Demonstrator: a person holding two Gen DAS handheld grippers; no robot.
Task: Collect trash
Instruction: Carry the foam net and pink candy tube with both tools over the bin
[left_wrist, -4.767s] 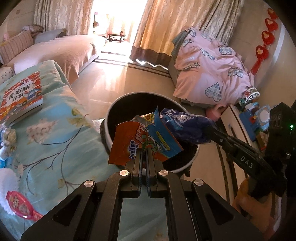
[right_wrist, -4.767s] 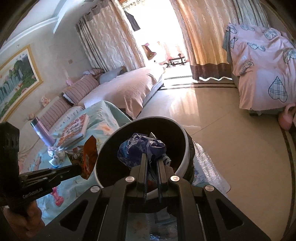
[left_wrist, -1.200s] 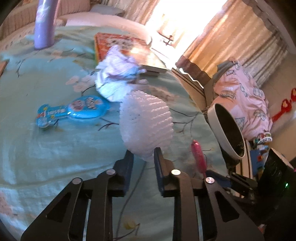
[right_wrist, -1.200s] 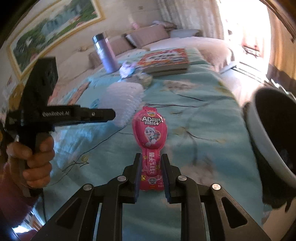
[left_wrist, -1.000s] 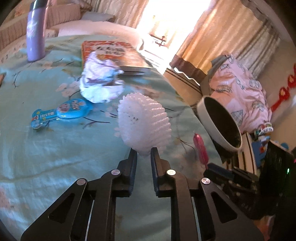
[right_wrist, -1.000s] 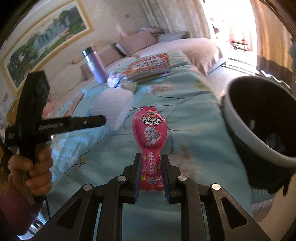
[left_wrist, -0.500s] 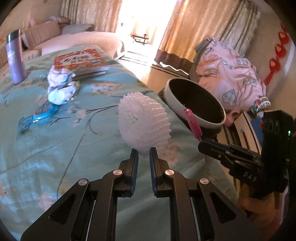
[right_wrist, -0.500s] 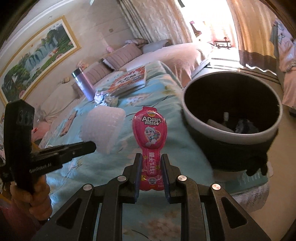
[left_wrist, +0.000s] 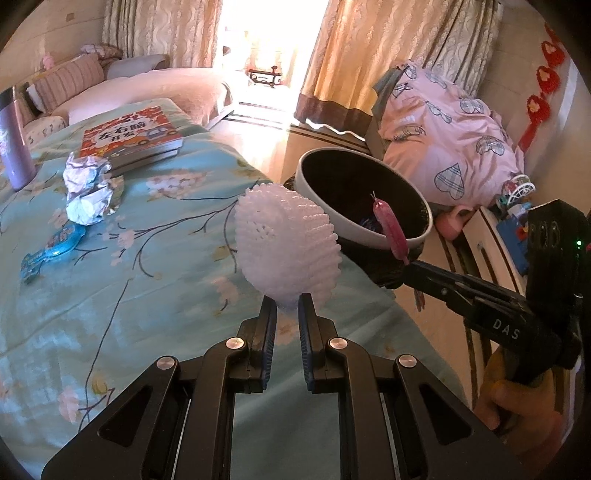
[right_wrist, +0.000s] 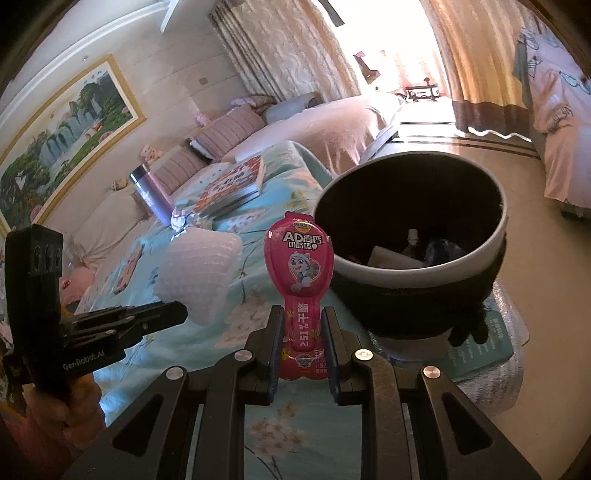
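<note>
Closer now, trash bin (left_wrist: 373, 242) stands beside floral bedspread (left_wrist: 147, 280).

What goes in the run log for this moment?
left tool: shut on foam fruit net | right tool: shut on pink snack wrapper | trash bin: ahead
</note>
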